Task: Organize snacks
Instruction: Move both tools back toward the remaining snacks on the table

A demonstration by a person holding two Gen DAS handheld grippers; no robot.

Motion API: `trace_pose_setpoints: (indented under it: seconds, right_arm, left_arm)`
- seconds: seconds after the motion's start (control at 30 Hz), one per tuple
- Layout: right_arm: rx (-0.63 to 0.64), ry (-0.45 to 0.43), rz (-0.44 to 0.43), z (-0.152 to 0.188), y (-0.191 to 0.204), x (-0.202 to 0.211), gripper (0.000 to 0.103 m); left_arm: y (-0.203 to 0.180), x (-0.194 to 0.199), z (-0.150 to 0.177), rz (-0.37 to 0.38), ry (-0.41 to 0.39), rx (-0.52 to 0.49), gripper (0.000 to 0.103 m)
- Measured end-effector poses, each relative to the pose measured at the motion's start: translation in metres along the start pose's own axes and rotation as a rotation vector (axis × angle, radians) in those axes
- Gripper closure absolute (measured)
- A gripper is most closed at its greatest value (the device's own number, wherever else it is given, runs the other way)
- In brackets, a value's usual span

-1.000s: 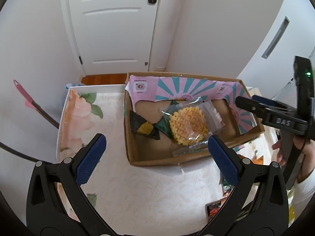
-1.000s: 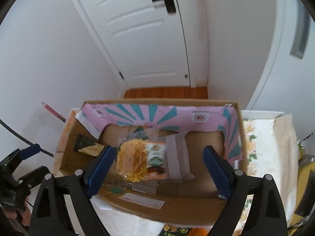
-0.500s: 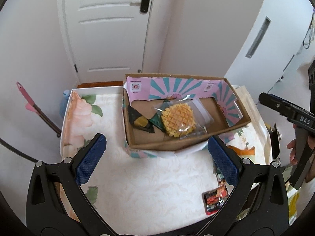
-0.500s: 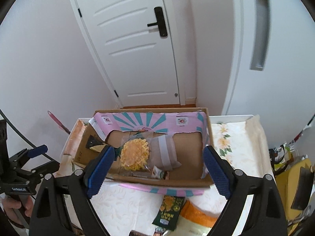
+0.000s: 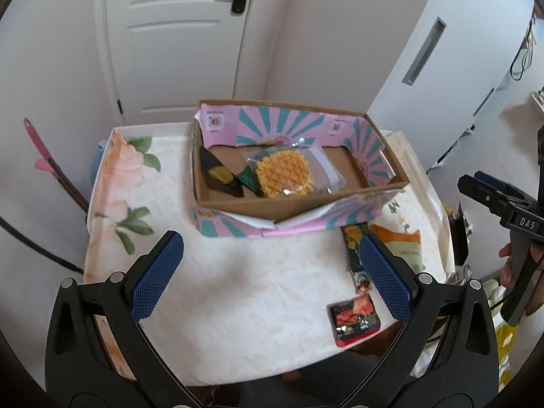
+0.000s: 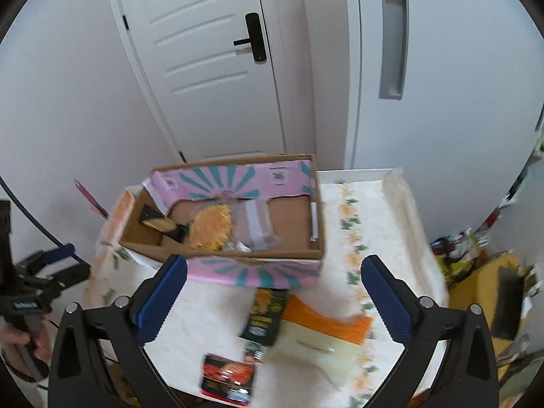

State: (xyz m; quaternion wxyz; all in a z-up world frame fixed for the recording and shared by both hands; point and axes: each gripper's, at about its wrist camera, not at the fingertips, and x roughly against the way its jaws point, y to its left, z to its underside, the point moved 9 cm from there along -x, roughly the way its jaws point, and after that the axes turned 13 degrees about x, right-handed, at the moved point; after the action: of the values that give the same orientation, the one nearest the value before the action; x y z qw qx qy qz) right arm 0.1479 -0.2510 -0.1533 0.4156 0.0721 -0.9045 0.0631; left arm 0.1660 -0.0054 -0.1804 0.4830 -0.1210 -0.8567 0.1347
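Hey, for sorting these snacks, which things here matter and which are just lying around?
Part of the job:
box
waffle pack in the box
dark wedge packs in the box
red packet on the table
green packet
orange-edged bag

Just lying about:
door
pink-handled tool
clutter by the table

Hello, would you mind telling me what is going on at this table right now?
A person with a gripper in each hand is sorting snacks into a cardboard box. A waffle packet already lies inside. The left gripper is open and empty; the right gripper is opening with nothing between its fingers, above a red packet on the table.
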Motion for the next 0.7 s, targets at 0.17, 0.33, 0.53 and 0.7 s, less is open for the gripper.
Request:
trace_pose_setpoints:
  seconds: [0.17, 0.33, 0.53, 0.7]
  right_arm:
    - [0.060, -0.023, 0.008, 0.010, -0.006, 0.008, 0.001]
    - [0.125, -0.024, -0.075, 0.020, -0.013, 0.001, 0.001]
    - [0.226, 0.009, -0.176, 0.036, -0.024, -0.010, 0.001]
    - [0.275, 0.025, -0.270, 0.052, -0.032, -0.021, 0.001]
  left_arm:
    - [-0.012, -0.002, 0.022, -0.032, 0.013, 0.015, 0.001]
    - [-0.030, -0.011, 0.047, -0.076, 0.026, 0.066, 0.001]
    - [-0.059, -0.029, 0.076, -0.123, 0.052, 0.126, 0.001]
    - [-0.081, -0.052, 0.083, -0.121, 0.065, 0.152, 0.001]
